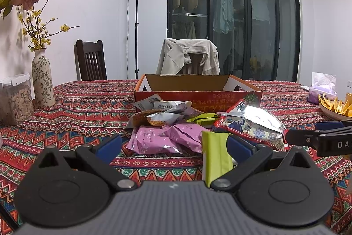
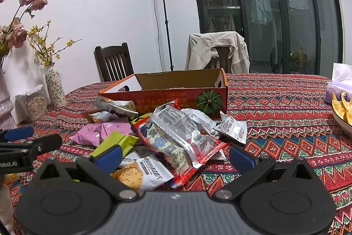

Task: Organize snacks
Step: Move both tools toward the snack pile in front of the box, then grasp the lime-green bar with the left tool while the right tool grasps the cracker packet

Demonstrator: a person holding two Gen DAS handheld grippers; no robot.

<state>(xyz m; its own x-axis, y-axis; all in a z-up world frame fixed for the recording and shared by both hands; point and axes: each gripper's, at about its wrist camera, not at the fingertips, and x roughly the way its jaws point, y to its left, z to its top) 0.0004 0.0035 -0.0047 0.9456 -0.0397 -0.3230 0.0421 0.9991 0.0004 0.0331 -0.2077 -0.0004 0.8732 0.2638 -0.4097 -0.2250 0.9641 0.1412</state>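
Observation:
A heap of snack packets lies on the patterned tablecloth in front of an open red cardboard box (image 1: 198,99) (image 2: 167,100). Pink packets (image 1: 167,139) (image 2: 99,132), green packets (image 1: 216,158) (image 2: 118,142) and a red-edged silver packet (image 1: 250,127) (image 2: 176,140) are in it. My left gripper (image 1: 173,149) is open, with the pink packets and a green packet between its fingers, nothing gripped. My right gripper (image 2: 175,158) is open over the red-edged packet and a cracker packet (image 2: 140,171). Each gripper shows at the edge of the other's view.
A flowered vase (image 1: 43,78) and a clear jar (image 1: 15,100) stand at the left. A bowl of chips (image 1: 335,106) and a tissue pack (image 2: 340,89) are at the right. Two chairs stand behind the table, one with a jacket (image 1: 189,56).

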